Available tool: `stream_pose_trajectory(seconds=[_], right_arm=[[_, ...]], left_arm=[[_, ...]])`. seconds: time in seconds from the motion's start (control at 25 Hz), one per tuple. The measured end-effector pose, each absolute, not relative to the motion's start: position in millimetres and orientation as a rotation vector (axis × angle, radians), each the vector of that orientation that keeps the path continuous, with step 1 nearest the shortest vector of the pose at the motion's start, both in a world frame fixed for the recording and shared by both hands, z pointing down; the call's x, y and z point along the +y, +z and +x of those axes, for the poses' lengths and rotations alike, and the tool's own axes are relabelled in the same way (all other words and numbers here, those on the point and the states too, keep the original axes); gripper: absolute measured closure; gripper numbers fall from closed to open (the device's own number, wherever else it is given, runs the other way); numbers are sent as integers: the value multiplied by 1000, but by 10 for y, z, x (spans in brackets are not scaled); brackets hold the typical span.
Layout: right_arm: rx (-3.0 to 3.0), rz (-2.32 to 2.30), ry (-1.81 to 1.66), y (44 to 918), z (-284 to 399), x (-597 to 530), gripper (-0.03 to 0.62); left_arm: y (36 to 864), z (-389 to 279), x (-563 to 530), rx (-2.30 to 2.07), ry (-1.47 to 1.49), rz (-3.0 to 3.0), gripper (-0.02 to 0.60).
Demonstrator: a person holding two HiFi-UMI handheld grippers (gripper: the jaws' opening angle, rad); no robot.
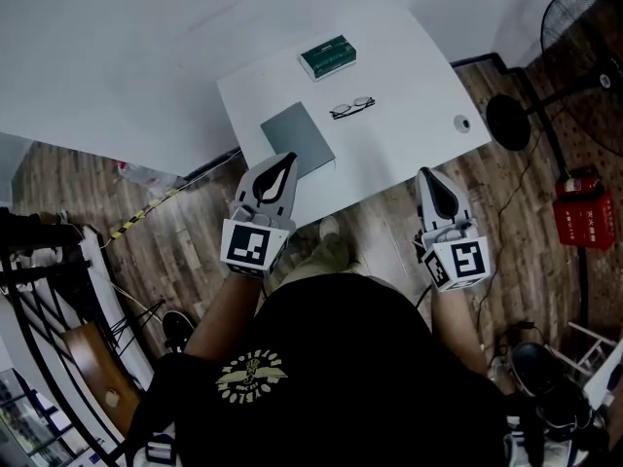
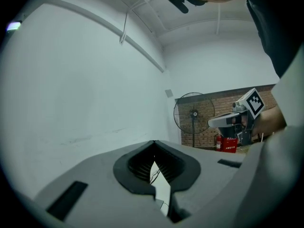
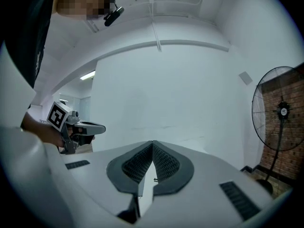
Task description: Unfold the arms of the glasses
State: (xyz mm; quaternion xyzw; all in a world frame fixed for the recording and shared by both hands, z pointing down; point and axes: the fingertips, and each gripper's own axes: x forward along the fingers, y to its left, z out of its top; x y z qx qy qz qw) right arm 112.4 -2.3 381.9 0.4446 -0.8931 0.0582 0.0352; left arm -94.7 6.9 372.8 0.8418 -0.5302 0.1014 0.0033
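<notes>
A pair of dark-framed glasses (image 1: 351, 107) lies on the white table (image 1: 409, 76), right of the middle; it is too small to tell how its arms stand. Both grippers are held at the table's near edge, well short of the glasses. My left gripper (image 1: 285, 160) is shut and empty, its tips over the near corner of a grey pad (image 1: 295, 134). My right gripper (image 1: 434, 176) is also shut and empty, just off the table's near right edge. In each gripper view the jaws (image 2: 153, 142) (image 3: 152, 142) meet at the tips with nothing between them.
A green box (image 1: 327, 56) sits at the table's far side and a small round object (image 1: 461, 123) near its right corner. A standing fan (image 1: 574, 27) and a red fire extinguisher (image 1: 582, 218) are on the wooden floor to the right. A black rack (image 1: 39, 300) stands at the left.
</notes>
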Motion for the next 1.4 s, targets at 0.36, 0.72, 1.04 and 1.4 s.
stream_pose_trajectory(seconds=[0.36,0.72,1.04,1.4], right_arm=[[-2695,1396,181,3838,1058,-475,593],[-2629,1458,130,3725,920,-795,592],[-2567,1522,87,3632,913,-994,594],[-2585,1488,75,3647,854,-1259,593]], left_arm=[[3788,-996,-518,-1624,309,2653,574],[3903,-976,-1046,-1485,325,2678,574],[3913,-895,-1267,-1373,310,2740,574],[4048,-938,-1443,-1383,339,2714,574]])
